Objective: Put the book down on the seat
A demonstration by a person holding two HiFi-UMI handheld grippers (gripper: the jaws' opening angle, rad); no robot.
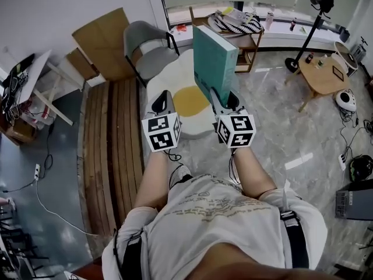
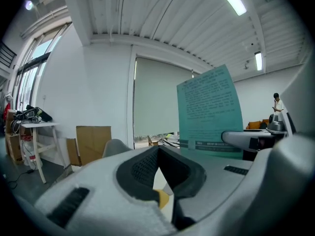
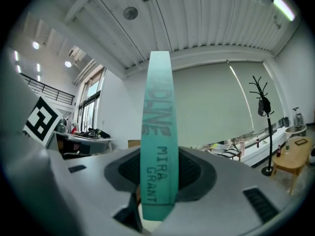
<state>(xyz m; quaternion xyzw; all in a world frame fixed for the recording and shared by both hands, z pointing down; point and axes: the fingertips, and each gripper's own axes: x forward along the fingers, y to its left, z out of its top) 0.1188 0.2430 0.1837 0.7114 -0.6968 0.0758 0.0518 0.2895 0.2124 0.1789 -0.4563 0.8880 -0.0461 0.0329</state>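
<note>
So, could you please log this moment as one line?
right hand-held gripper: shut on book, upright | left hand-held gripper: shut, empty | seat: book not yet down

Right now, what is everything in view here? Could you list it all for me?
book: one, teal, upright above the seat
seat: one, white with a yellow centre, straight ahead
chair: one, grey, behind the seat to the left
cardboard sheets: two, brown, leaning on the far wall
round table: one, light wood, far right
coat stand: one, black, by the window
side table: one, white, far left, cluttered
floor slats: one strip, brown, left of the seat
left gripper: one, grey with a marker cube, jaws together on nothing
right gripper: one, grey with a marker cube, jaws clamped on the book's lower end
</note>
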